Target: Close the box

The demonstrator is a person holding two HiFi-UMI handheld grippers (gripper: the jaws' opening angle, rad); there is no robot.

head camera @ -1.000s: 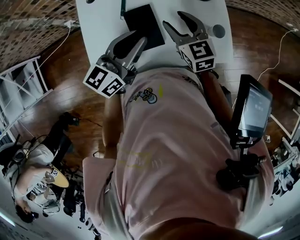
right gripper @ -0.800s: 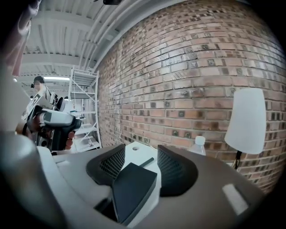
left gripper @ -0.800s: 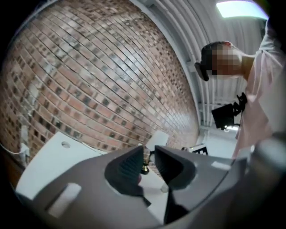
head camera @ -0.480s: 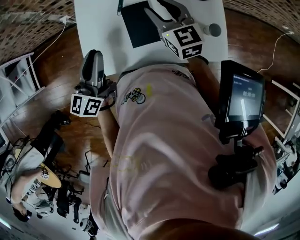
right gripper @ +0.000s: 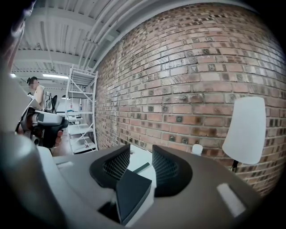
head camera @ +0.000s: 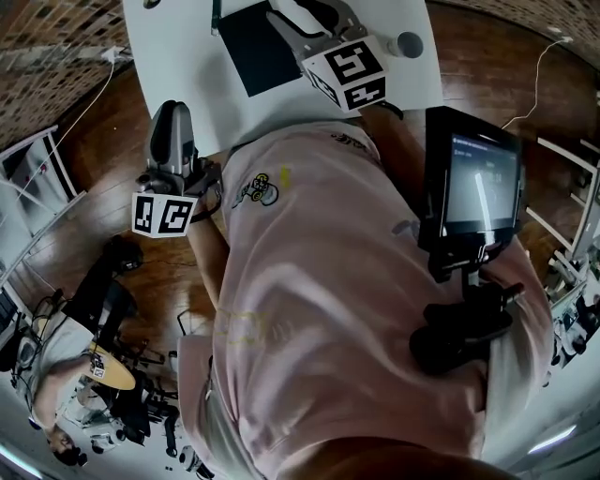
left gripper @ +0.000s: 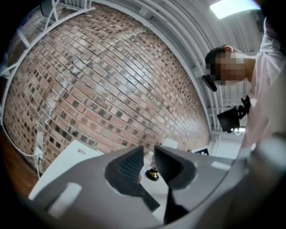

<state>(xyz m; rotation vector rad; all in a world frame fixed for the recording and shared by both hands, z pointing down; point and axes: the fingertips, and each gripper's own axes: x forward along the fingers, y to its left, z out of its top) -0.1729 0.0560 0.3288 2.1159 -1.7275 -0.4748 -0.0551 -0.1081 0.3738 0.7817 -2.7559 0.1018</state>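
Note:
The box (head camera: pixel 251 47) is flat and dark and lies closed on the white table (head camera: pixel 178 56). My right gripper (head camera: pixel 302 17) hovers over the box's right edge. In the right gripper view a corner of the box (right gripper: pixel 129 193) shows just below my right gripper (right gripper: pixel 140 162), whose jaws are closing with nothing between the pads. My left gripper (head camera: pixel 172 111) is off the table's left edge, away from the box. The left gripper view shows my left gripper (left gripper: pixel 149 161) with a narrow gap between its jaws and nothing held.
A grey round object (head camera: pixel 409 43) sits at the table's right end. A white lamp (right gripper: pixel 246 129), a small white cup (right gripper: pixel 197 149) and a brick wall stand behind the table. A screen (head camera: pixel 473 187) hangs at the person's right. A white rack (right gripper: pixel 81 107) stands left.
My left gripper has swung off the box to the left of the table. My right gripper has moved left over the box, and its jaws have narrowed.

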